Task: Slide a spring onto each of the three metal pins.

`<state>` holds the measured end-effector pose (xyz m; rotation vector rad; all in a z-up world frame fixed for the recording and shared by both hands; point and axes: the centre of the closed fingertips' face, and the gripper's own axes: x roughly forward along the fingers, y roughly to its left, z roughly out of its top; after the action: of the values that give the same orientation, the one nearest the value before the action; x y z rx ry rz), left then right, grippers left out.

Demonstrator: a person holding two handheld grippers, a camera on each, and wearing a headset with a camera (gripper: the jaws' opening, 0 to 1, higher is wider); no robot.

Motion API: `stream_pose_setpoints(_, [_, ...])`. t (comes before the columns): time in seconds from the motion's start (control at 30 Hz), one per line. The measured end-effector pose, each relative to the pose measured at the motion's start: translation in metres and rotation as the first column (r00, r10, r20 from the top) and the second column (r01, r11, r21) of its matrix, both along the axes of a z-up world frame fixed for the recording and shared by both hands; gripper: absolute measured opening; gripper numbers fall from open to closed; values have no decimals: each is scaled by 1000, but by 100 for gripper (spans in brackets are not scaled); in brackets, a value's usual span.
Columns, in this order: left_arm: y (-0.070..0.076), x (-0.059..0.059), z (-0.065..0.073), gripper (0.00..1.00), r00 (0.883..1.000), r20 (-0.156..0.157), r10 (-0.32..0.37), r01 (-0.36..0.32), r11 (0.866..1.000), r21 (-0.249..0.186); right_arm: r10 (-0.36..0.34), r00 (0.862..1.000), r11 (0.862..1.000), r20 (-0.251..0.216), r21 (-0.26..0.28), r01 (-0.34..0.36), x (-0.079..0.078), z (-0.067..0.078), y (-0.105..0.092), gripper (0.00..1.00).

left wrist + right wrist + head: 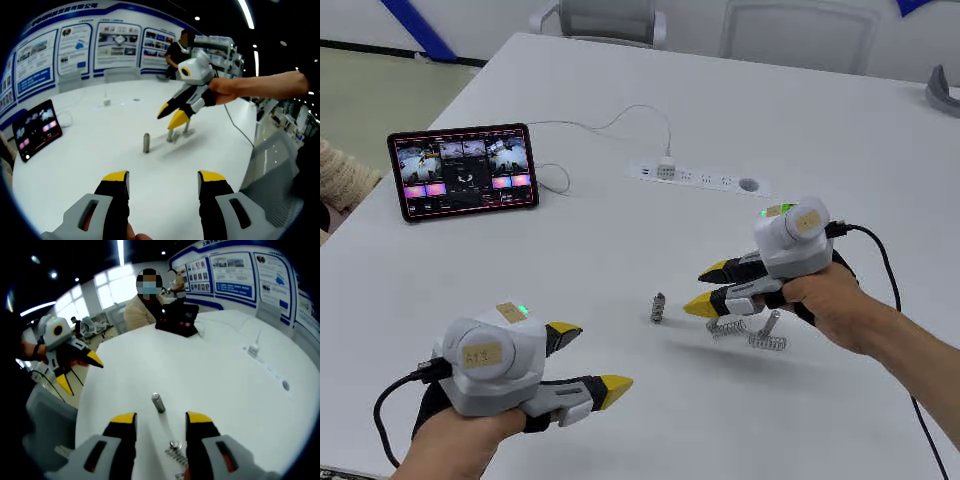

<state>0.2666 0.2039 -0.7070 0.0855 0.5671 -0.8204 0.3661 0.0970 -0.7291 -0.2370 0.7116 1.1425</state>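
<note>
Directly beneath the right tool (703, 289), parted and empty, targeting two lying pins (767, 335) and springs (725, 326) on the tabletop (620, 220); holding the left tool (600, 355) released, short of the upright sprung pin (658, 307). Seemingly tackling the second pin; needing lowering and closing.

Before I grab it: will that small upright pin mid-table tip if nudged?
Probably: the upright pin stands tall and narrow on the smooth white table, so a sideways nudge likely topples it. Being round, it may then roll.
</note>
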Motion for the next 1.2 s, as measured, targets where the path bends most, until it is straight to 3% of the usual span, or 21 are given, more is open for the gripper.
stream_pose_setpoints(0.4, [-1, 8, 1, 57, 1000, 6, 3, -3, 1000, 2, -51, 999, 999, 16, 14, 51, -10, 7, -19, 47])
stream_pose_setpoints(0.67, [-4, 13, 1, 57, 1000, 15, -5, 5, 1000, 1, -97, 995, 994, 22, 59, 96, -20, 12, -28, 49])
stream_pose_setpoints(1.2, [-14, 24, 3, 57, 999, 33, -36, 36, 999, 2, -220, 975, 970, 24, 110, 216, -46, 16, -49, 58])
